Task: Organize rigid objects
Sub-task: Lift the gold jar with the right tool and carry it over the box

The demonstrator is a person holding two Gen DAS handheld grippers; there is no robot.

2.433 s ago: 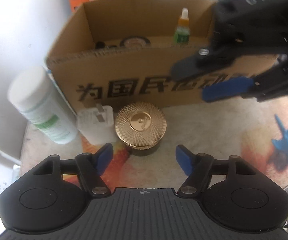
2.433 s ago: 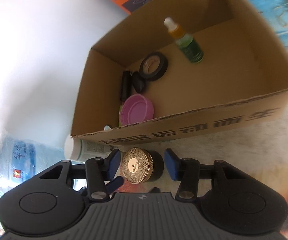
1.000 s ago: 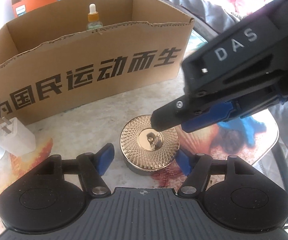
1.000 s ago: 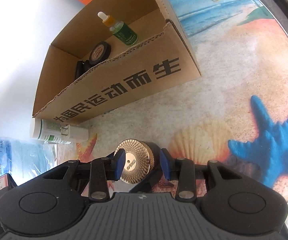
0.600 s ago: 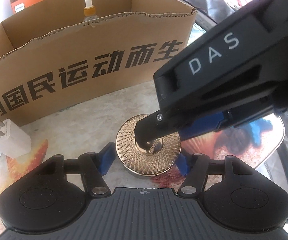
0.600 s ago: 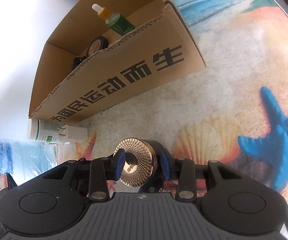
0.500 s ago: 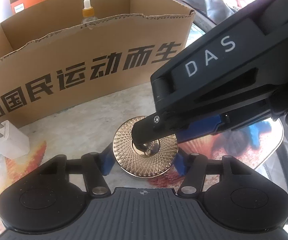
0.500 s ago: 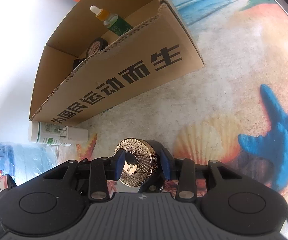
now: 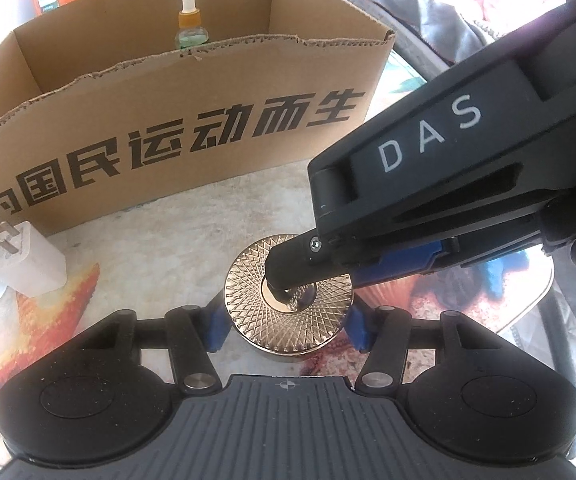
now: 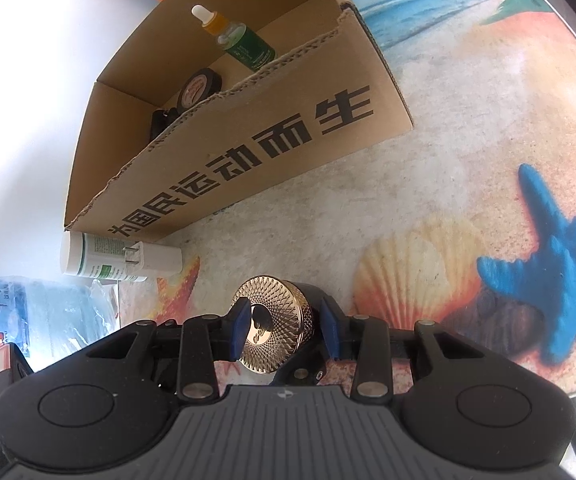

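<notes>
Jar (image 9: 288, 320) with gold lid, standing on the beach-print table (image 10: 468, 152), lay between the pads of both my claws. My right claw (image 10: 283, 330) was clamped on its lid. My left claw (image 9: 285, 326) was closing round it, pads at its sides; contact unclear. Ahead stood the cardboard box (image 9: 167, 136), holding a dropper bottle (image 10: 235, 40).

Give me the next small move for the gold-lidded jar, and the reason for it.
Probably let the left gripper finish closing on the gold-lidded jar, then release the right gripper. The right one already clamps the jar across its sides, while the left one's jaws are closing around it from the other direction. The jar sits outside the cardboard box, so it likely goes there after the handover.
</notes>
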